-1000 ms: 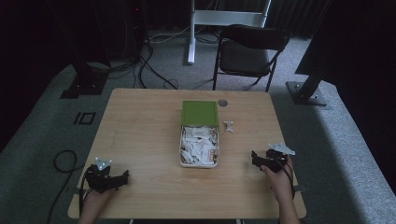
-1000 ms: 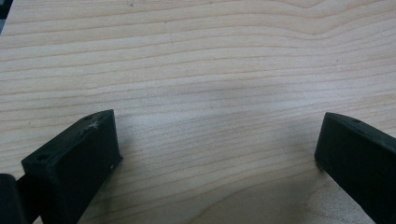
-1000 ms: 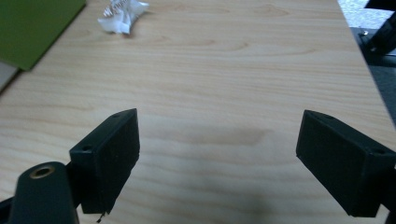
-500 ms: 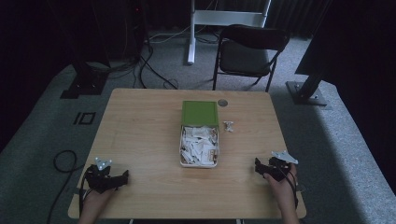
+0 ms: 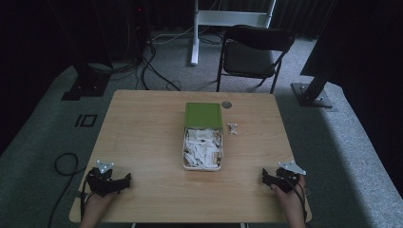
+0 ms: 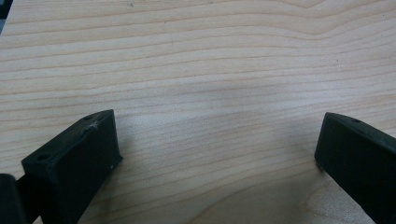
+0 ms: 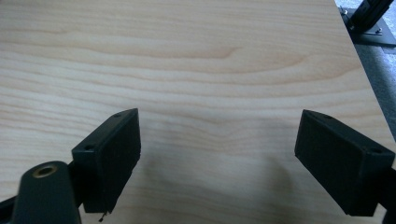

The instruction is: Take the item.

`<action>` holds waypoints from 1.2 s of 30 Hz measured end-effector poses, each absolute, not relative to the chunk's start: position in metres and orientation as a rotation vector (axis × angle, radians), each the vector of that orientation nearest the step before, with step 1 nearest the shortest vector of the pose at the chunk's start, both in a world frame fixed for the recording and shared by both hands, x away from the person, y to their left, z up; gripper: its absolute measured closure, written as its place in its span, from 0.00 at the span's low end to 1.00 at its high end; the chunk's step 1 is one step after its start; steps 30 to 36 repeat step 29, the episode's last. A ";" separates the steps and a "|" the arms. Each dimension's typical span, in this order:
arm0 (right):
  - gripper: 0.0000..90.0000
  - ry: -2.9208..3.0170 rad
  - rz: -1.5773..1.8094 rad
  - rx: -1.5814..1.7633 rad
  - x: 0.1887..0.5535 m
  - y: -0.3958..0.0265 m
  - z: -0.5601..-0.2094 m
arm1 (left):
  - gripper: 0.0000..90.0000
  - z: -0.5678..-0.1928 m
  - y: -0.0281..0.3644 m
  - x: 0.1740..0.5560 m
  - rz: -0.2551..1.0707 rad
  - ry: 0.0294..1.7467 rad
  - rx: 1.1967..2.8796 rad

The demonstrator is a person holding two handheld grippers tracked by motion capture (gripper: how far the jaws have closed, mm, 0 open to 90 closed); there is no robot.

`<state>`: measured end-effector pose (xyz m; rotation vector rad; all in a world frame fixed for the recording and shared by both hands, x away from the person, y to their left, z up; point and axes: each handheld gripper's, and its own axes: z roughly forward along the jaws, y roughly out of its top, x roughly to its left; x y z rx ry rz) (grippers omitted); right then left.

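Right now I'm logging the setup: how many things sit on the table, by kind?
Open box, green lid, full of white pieces: 1
Small white piece beside the box: 1
Dark round disc near the far edge: 1
Hand-held grippers, left and right, claws open: 2
Total: 5

Dim lab: floor cables [image 5: 157, 76], stands [image 5: 313, 90]

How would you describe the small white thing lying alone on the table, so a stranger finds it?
Start at the open box with a green lid, mid-table. Just right of it, beside where lid meets tray, lies a small white object on bare wood. Unlike the white pieces inside the box, it lies alone outside.
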<state>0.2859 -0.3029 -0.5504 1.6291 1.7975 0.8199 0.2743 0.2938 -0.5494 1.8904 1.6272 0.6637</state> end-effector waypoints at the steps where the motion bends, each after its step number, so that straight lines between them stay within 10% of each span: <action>1: 0.15 1.796 0.811 1.632 0.285 -0.304 -0.551 | 0.01 -0.549 0.294 0.274 0.664 1.627 1.890; 36: 0.14 1.865 0.834 1.653 0.270 -0.310 -0.555 | 0.01 -0.549 0.294 0.274 0.663 1.627 1.892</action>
